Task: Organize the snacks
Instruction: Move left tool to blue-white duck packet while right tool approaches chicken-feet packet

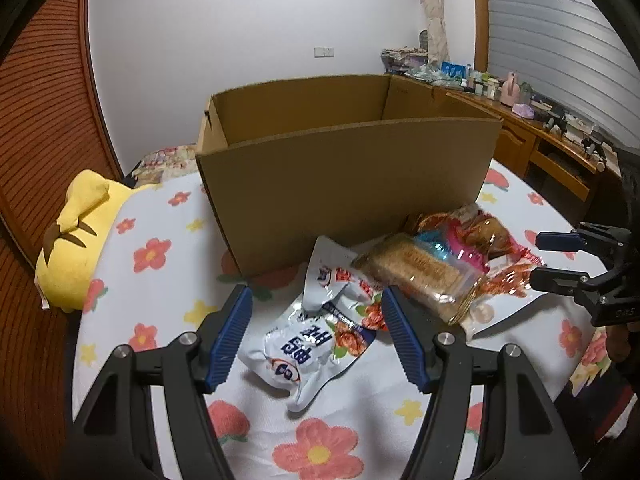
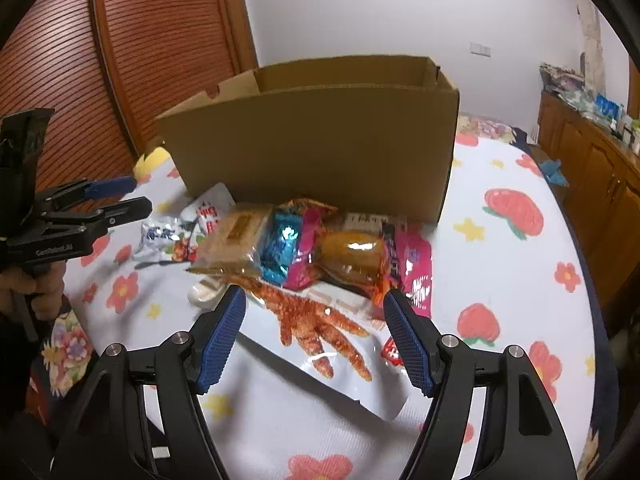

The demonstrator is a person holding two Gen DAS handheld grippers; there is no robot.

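Left tongs [image 1: 316, 336]: black arms, blue ribbed pads, jaws apart, gripping nothing. Between and just beyond the pads, a crumpled white foil snack packet with blue lettering and a red-orange picture [image 1: 308, 356], flat on the bed, untouched by either pad. Just behind it, a second white packet with red print [image 1: 334, 276], partly folded upward.

Right tongs [image 2: 314, 334]: same build, jaws likewise apart and empty. Between the pads, a clear-and-white pouch showing orange-red chicken feet [image 2: 320, 328], lying on the bed. Beyond it, a heap of snacks: a clear bag of tan crispy squares [image 2: 236, 236], a shiny blue wrapper [image 2: 280, 250], a pink packet [image 2: 416, 276], and a clear pack with a glossy brown bun [image 2: 352, 256].

Behind the heap, close against it, an open brown cardboard box [image 1: 344, 176], upright, interior visible only near the top.

Underneath everything, a bed with a white cover printed with red and yellow flowers [image 1: 160, 248]. At the left edge, a yellow plush toy [image 1: 80, 240]. Far right, a cluttered wooden surface [image 1: 516, 120]. In the right wrist view, a hand [image 2: 24, 284] holding the left tongs' grip.
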